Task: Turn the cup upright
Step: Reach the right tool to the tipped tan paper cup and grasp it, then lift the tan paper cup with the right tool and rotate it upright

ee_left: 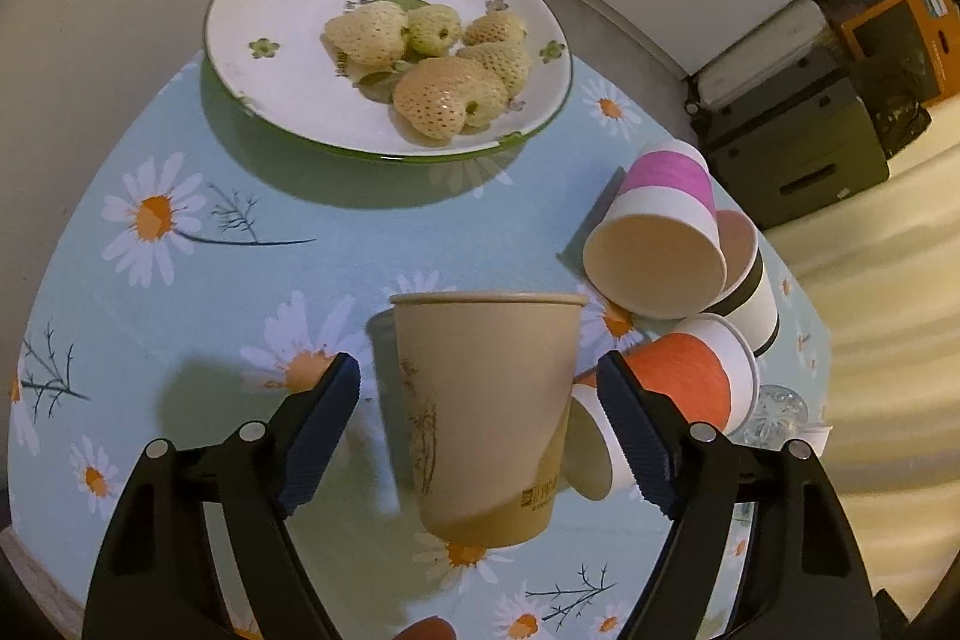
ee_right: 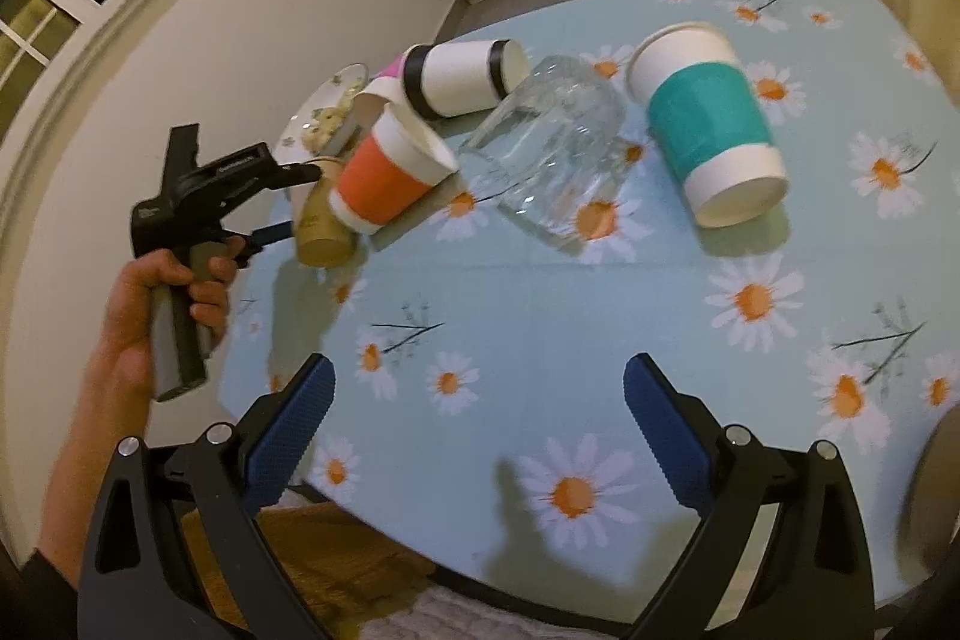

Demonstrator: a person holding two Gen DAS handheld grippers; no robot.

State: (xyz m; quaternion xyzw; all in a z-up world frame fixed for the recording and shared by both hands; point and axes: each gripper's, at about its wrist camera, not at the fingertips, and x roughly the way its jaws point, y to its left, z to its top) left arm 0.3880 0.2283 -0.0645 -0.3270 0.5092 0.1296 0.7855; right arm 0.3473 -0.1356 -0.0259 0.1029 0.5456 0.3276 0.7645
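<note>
A tan paper cup (ee_left: 486, 412) stands upright on the daisy tablecloth, rim up, between the fingers of my left gripper (ee_left: 480, 430). The jaws are open with a gap on each side of the cup. The right wrist view shows the same cup (ee_right: 321, 226) and the left gripper (ee_right: 288, 202) at the table's left edge. My right gripper (ee_right: 477, 436) is open and empty above the near part of the table.
Several cups lie on their sides: pink (ee_left: 666, 226), black-banded (ee_right: 462, 79), orange (ee_right: 390, 172), teal (ee_right: 708, 118). A glass mug (ee_right: 552, 142) lies tipped. A plate (ee_left: 270, 10) of pale strawberries sits at the far side. The table edge (ee_left: 810, 340) is close on the right.
</note>
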